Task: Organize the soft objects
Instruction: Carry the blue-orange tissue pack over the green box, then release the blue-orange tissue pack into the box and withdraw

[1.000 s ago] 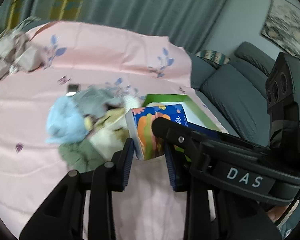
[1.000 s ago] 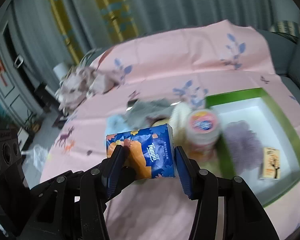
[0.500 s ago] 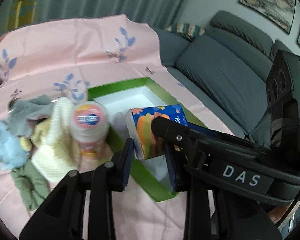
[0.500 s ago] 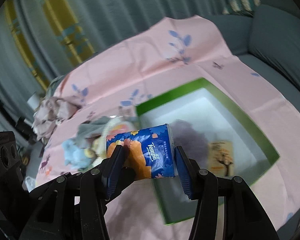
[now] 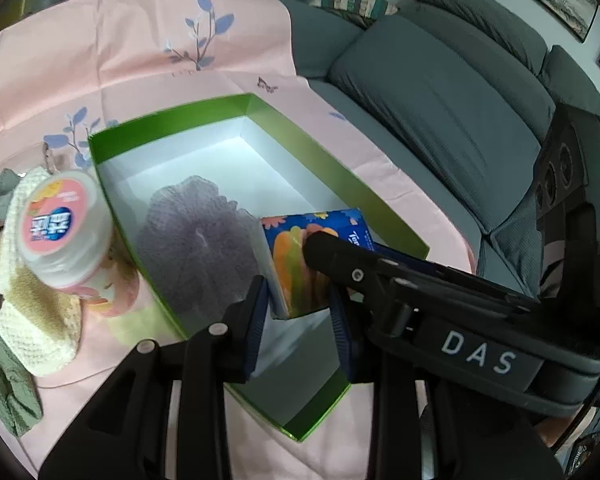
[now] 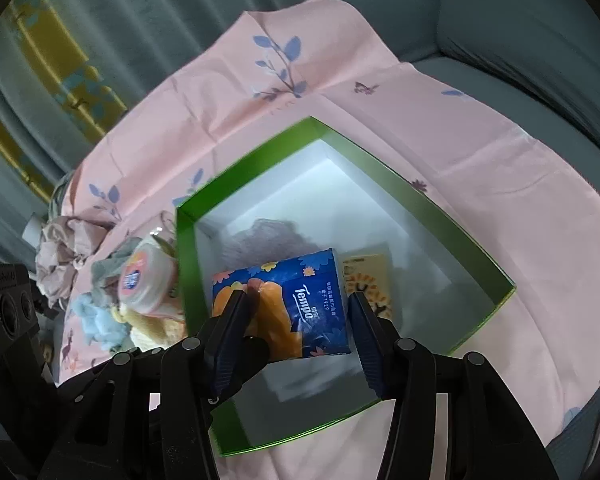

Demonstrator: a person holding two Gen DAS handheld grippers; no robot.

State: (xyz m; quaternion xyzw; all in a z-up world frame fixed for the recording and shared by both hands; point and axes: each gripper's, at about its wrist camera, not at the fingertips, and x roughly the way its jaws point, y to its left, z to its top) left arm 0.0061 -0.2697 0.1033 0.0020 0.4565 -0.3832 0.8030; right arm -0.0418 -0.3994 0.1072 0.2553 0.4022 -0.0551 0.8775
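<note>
Both grippers clamp one blue tissue pack [image 6: 300,304]: the right gripper [image 6: 296,328] across its length, the left gripper [image 5: 298,312] on one end. The pack hangs above the near part of the green box [image 6: 440,200], just right of the purple mesh sponge [image 5: 196,240] lying inside.

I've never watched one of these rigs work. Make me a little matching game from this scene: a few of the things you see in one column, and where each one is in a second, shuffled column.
Things:
1. blue tissue pack
2. purple mesh puff
3. pink-lidded tub
4. cream knitted cloth

Places:
A. on the pink sheet, under the tub
B. lying on the floor of the green box
C. held over the box by both grippers
D. outside the box, beside its left wall

Pairs: 1-C, 2-B, 3-D, 4-A
</note>
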